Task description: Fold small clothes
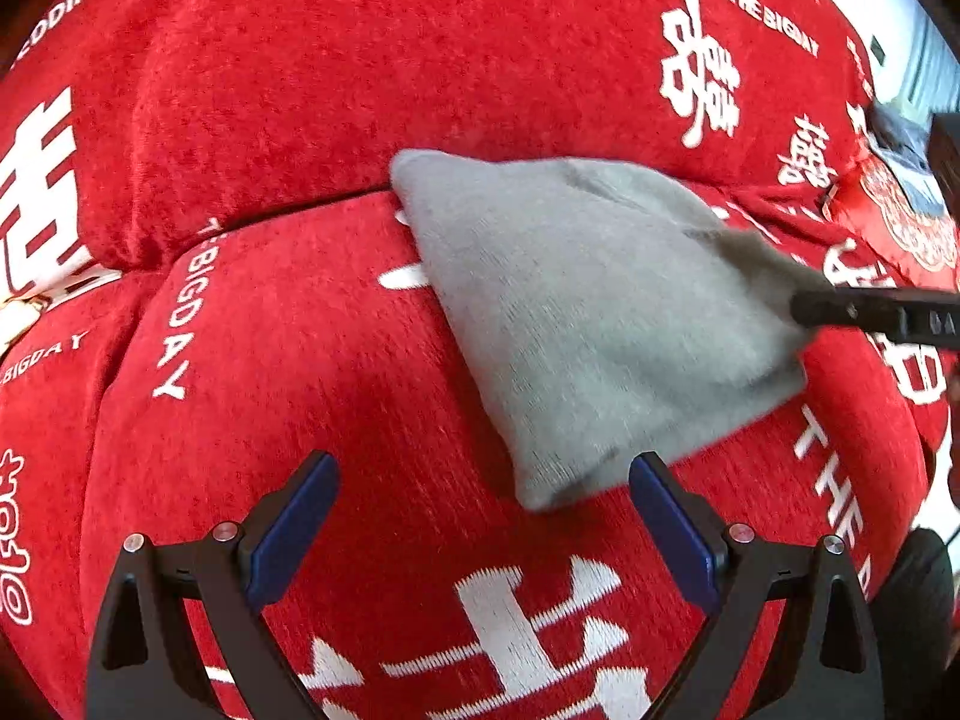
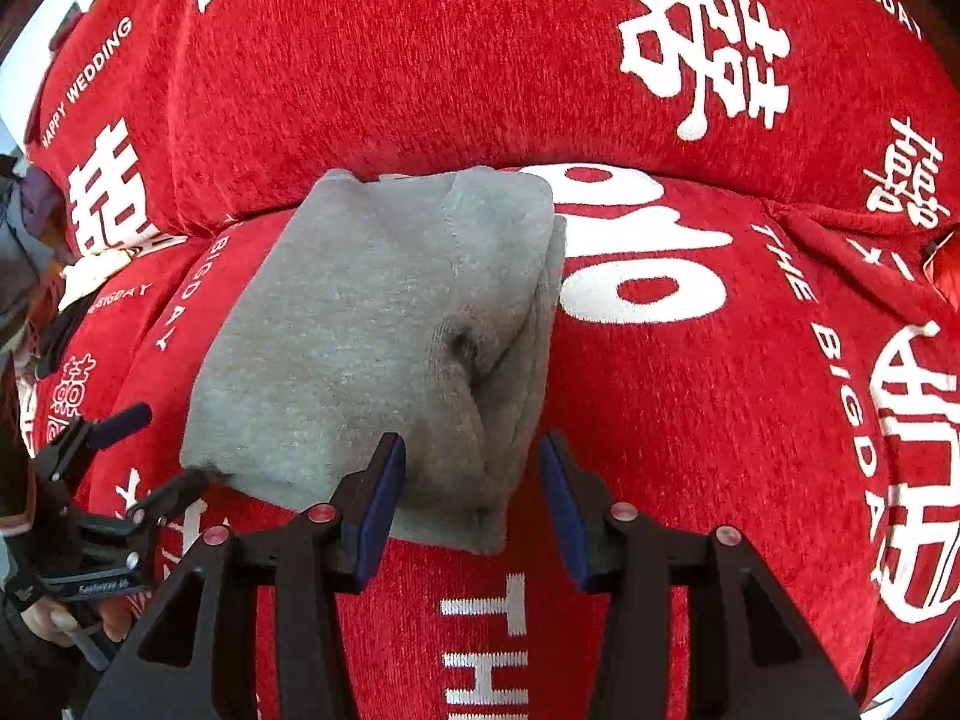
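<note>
Here, a folded grey garment [image 2: 372,336] lies on the red sofa [image 2: 690,420]; left claw [image 1: 483,516] wide, right claw [image 2: 474,498] half-spread, both empty.

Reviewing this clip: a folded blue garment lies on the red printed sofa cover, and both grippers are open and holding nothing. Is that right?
The colour is wrong. The folded garment is grey, not blue, as the right wrist view shows. The rest stands: it lies on the red printed sofa cover, and the left gripper and right gripper are open and holding nothing.
</note>
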